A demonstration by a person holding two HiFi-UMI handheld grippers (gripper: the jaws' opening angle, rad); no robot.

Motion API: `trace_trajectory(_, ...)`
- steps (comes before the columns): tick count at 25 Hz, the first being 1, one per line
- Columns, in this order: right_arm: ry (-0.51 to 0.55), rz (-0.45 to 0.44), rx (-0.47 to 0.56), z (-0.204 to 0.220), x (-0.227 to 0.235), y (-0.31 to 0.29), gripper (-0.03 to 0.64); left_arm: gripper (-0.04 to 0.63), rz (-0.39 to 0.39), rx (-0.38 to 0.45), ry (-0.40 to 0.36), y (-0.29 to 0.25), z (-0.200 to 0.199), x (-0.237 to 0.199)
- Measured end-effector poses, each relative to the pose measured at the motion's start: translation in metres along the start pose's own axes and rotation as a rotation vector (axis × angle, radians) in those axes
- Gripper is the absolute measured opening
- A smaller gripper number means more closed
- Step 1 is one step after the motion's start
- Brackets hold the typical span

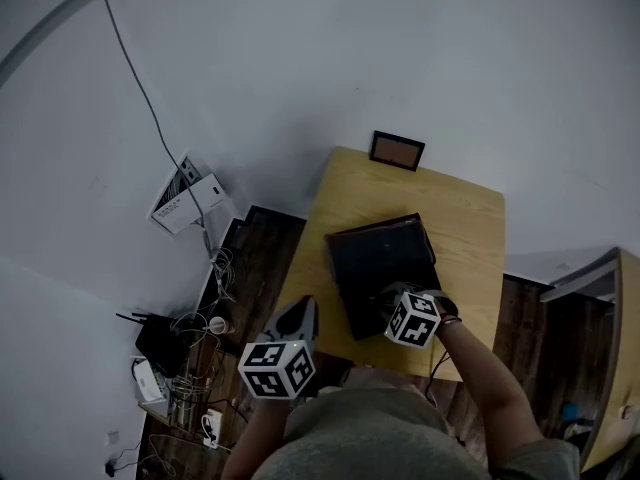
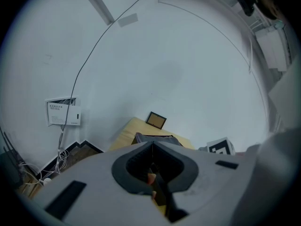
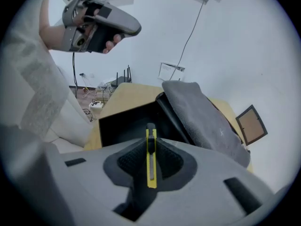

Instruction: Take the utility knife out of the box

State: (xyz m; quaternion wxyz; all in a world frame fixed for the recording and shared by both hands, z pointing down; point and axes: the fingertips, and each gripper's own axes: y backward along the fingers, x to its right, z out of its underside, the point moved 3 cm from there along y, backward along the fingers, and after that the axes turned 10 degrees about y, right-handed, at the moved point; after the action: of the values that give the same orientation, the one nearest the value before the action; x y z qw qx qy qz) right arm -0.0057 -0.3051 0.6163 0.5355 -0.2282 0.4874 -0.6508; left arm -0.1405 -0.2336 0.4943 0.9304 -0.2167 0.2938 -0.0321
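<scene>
The yellow utility knife (image 3: 151, 157) stands on edge between the jaws of my right gripper (image 3: 150, 141), which is shut on it, its black tip poking out past the fingertips. Just beyond the knife lies the open black box (image 3: 126, 121), its grey-lined lid (image 3: 200, 114) leaning back. In the head view the right gripper (image 1: 392, 306) hovers over the near end of the box (image 1: 375, 258) on the yellow table (image 1: 465, 218). My left gripper (image 1: 300, 316) hangs off the table's left front edge, jaws shut with nothing between them (image 2: 151, 143).
A small framed board (image 1: 397, 150) leans at the table's far edge against the white wall. On the dark floor to the left are tangled cables, a router (image 1: 158, 340) and a white wall unit (image 1: 186, 200). Wooden furniture (image 1: 612, 353) stands at the right.
</scene>
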Motion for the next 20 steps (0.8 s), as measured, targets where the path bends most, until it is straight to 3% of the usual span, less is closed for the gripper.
trace_trajectory(13,-0.314,0.32,0.189,-0.05,-0.026,0.071,0.051,0.003,0.128,-0.053,-0.067,0.042,0.01,0.013)
trace_trajectory(20,-0.411,0.45,0.27,-0.076,-0.061,0.105,0.052,0.003,0.187,-0.067,-0.098,0.072,0.021,0.022)
